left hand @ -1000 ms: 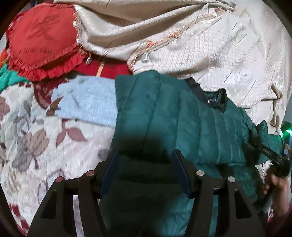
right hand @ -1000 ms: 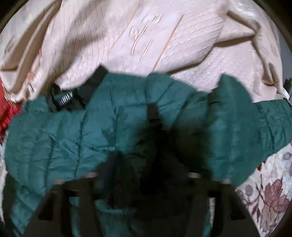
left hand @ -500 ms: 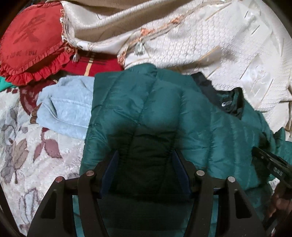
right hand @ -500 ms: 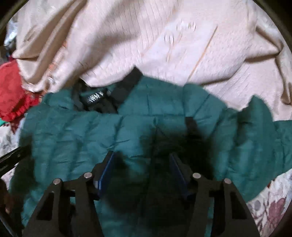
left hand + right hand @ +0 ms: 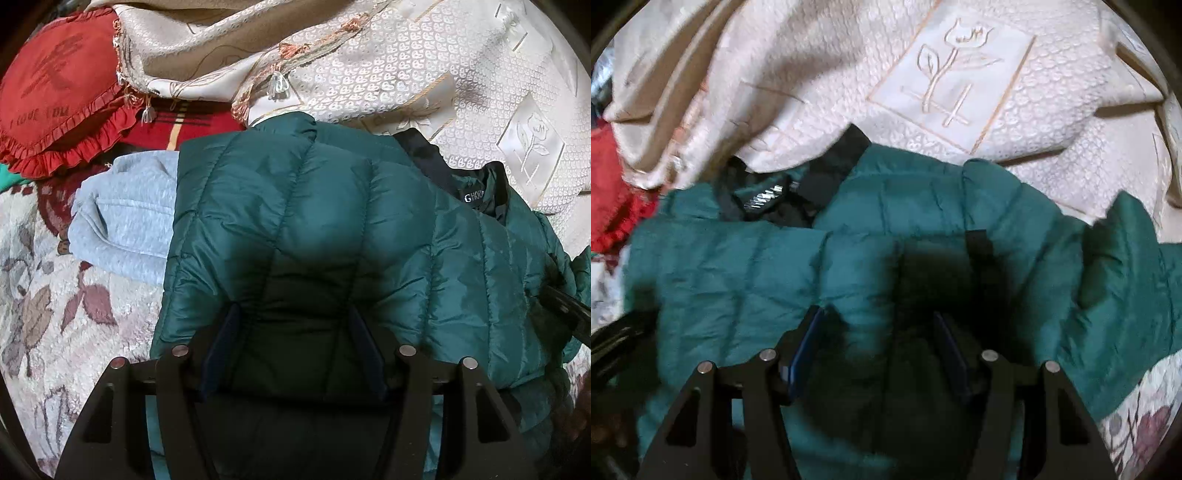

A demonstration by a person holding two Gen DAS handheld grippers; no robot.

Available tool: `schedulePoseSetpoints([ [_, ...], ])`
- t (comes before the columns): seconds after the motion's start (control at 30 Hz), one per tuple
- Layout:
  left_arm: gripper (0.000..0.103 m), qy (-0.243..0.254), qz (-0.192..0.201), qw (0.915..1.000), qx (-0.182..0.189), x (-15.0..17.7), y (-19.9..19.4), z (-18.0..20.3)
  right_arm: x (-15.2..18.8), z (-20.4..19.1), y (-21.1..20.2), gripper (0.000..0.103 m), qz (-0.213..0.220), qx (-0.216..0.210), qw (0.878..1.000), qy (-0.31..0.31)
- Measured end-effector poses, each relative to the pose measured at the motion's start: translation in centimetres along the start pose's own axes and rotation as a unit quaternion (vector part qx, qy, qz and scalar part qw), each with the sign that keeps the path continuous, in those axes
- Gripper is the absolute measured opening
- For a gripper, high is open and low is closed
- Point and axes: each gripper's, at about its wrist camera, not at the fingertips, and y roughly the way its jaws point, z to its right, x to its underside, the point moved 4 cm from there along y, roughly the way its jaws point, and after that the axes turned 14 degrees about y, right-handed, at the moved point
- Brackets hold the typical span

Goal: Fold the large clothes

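I am holding my left tool over the green puffer jacket, its jaws standing apart above the quilted fabric with nothing pinched between the blue pads; the jaws have just been opening a little. The jacket is lying spread across the bed, its black collar with a partly readable label sitting toward the cream embroidered bedspread. My own shadow is darkening the fabric right under the tool, so I cannot tell whether the fingertips are touching it. To the left of the jacket a light blue garment is lying partly tucked under its edge, on the floral blanket. A red frilled cushion is resting in the far left corner, its edge cut off by the lens. At the right rim a dark piece of my other tool is only partly showing.

My right tool is hovering over the same jacket, jaws apart, nothing gripped that I can make out. This view is blurred, the collar smeared, and the sleeve on the right is running out of frame.
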Motion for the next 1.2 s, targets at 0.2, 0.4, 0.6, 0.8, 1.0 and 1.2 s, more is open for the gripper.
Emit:
schedulePoseSetpoints([
  [0.2, 0.045, 0.004, 0.003, 1.0, -0.005, 0.1, 0.1, 0.1, 2.5, -0.1, -1.3, 0.064, -0.008, -0.009, 1.0, -0.029],
  [0.4, 0.049, 0.015, 0.004, 0.9998, -0.011, 0.1, 0.1, 0.4, 3.7, 1.0, 1.6, 0.063, -0.036, 0.01, 0.999, -0.017],
  [0.6, 0.049, 0.021, 0.009, 0.9994, -0.025, 0.6, -1.4, 0.5, 3.8, 0.7, -0.3, 0.064, -0.032, 0.001, 0.999, -0.006],
  [0.8, 0.049, 0.016, 0.024, 0.9995, -0.015, 1.2, -4.1, 1.2, 4.8, 1.7, -3.2, 0.065, -0.022, -0.006, 1.0, -0.004],
  [1.0, 0.049, 0.039, 0.045, 0.9982, -0.012, 0.7, -6.1, 2.8, 5.6, 2.1, -4.6, 0.066, -0.02, -0.003, 1.0, 0.004],
  [1.2, 0.049, 0.032, 0.051, 0.9982, -0.007, 0.3, -6.6, 2.8, 5.5, 1.5, -5.4, 0.076, -0.009, -0.006, 1.0, 0.007],
])
